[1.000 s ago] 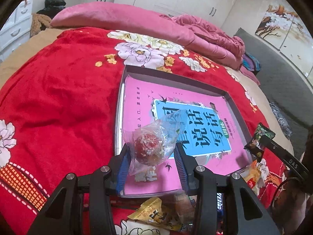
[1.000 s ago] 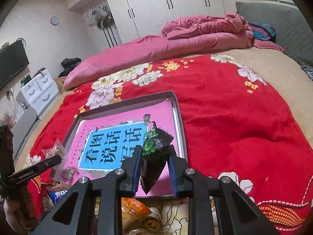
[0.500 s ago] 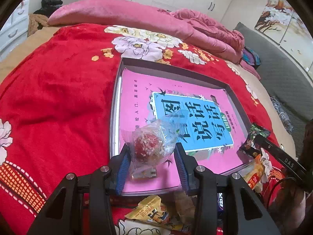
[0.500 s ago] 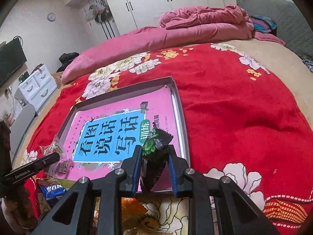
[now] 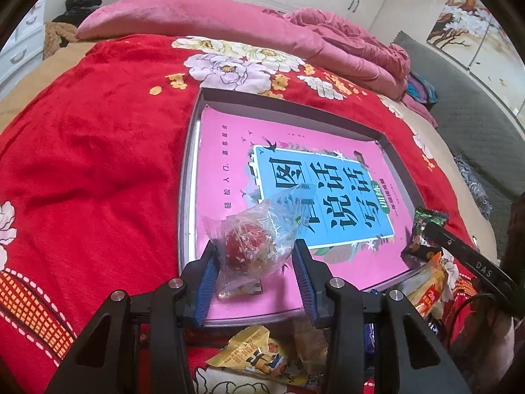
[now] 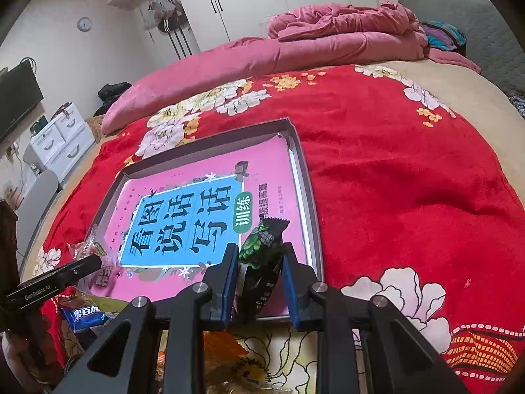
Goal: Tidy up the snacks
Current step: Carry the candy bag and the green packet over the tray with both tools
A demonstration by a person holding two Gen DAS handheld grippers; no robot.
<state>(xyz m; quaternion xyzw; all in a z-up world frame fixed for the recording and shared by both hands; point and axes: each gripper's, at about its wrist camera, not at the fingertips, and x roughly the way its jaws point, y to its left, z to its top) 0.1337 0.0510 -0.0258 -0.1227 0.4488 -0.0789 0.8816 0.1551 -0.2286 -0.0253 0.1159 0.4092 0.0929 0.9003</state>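
Both camera views are showing the shallow grey tray (image 5: 188,177) larger and lower than a second earlier, while each snack is staying in its jaws. Left hand-held gripper (image 5: 254,271) is clamping a clear plastic wrapper holding a red round sweet (image 5: 252,239); the blue pads are pressing its sides, and the loose end of the wrapper is pointing up and away, towards the pink and blue book cover (image 5: 311,197) lining the tray. This packet is hanging over the tray's near left corner, above a small flat packet (image 5: 242,289) lying on the cover. Right hand-held gripper (image 6: 259,274) is pinching a black and green foil packet (image 6: 261,256), its long axis standing roughly upright, with the serrated end uppermost and tilting slightly right. That packet is sitting over the tray's near right corner. Loose yellow, orange and blue snack packets (image 5: 259,358) are lying on the red floral blanket (image 5: 92,170) of the bed, just in front of the tray.
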